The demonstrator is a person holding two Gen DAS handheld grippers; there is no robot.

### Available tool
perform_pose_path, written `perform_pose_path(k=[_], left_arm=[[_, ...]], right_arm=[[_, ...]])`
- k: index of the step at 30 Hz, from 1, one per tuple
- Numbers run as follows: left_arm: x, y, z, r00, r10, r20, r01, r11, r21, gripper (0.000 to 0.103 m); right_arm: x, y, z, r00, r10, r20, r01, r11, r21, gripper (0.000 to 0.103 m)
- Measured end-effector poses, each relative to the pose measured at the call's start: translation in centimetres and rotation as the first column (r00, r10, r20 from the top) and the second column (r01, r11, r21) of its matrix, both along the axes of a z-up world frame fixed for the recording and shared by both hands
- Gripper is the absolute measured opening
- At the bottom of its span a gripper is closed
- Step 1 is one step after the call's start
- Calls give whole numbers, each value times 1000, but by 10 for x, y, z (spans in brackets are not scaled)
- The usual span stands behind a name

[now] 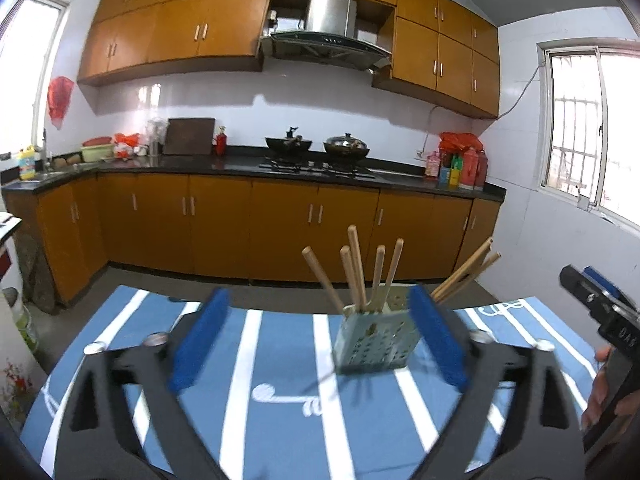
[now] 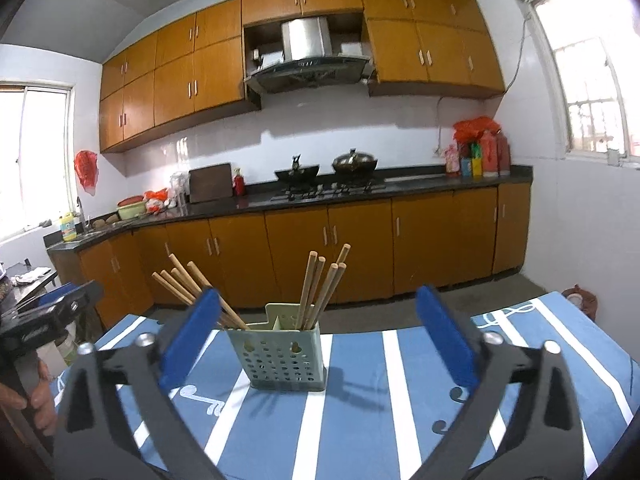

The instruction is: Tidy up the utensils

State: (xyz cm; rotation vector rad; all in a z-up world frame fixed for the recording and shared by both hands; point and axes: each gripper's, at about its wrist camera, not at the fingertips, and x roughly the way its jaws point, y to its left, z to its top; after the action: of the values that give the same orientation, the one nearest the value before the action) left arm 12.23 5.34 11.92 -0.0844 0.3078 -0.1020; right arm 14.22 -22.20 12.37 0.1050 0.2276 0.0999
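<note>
1. The chopsticks (image 2: 316,292) stood in two bunches inside a pale green holder (image 2: 280,356) on the striped tabletop (image 2: 360,420).
2. The right gripper (image 2: 316,344) had its fingers (image 2: 444,340) spread wide, holding nothing, the holder between them untouched.
3. The left gripper (image 1: 316,340) likewise gaped wide and empty, its right finger (image 1: 438,340) just beside the holder.

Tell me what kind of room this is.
A home kitchen, most likely. A range hood hangs over a gas hob with two woks, wooden cabinets line the wall, and a holder of chopsticks stands on a striped tablecloth.
</note>
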Motion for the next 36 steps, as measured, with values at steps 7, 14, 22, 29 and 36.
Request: perform_pose_path(k=[7,14,22,29,36], left_arm=[[-47,-4,-24,999,32,21,-33,998,45,101],[-80,-5,-51,999,48,-14,-48,998,29,101],[-104,-6,-74,997,73,-29,-72,997,33,101],[-116,-11,-93,996,76,-52,-73,995,67,101],[-119,-13,-106,994,72,-77,-67,996,66,101]], right_arm=[[-47,12,-20,999,-37,20,38,998,-55,99],[-87,20,-51,1000,-30,-9,29,997,-66,99],[-114,25,-85,997,-8,-71,2,997,-77,99],[-130,30,-102,997,-3,-83,-4,996,-86,99],[-133,33,-114,994,-2,-112,-8,996,-90,99]])
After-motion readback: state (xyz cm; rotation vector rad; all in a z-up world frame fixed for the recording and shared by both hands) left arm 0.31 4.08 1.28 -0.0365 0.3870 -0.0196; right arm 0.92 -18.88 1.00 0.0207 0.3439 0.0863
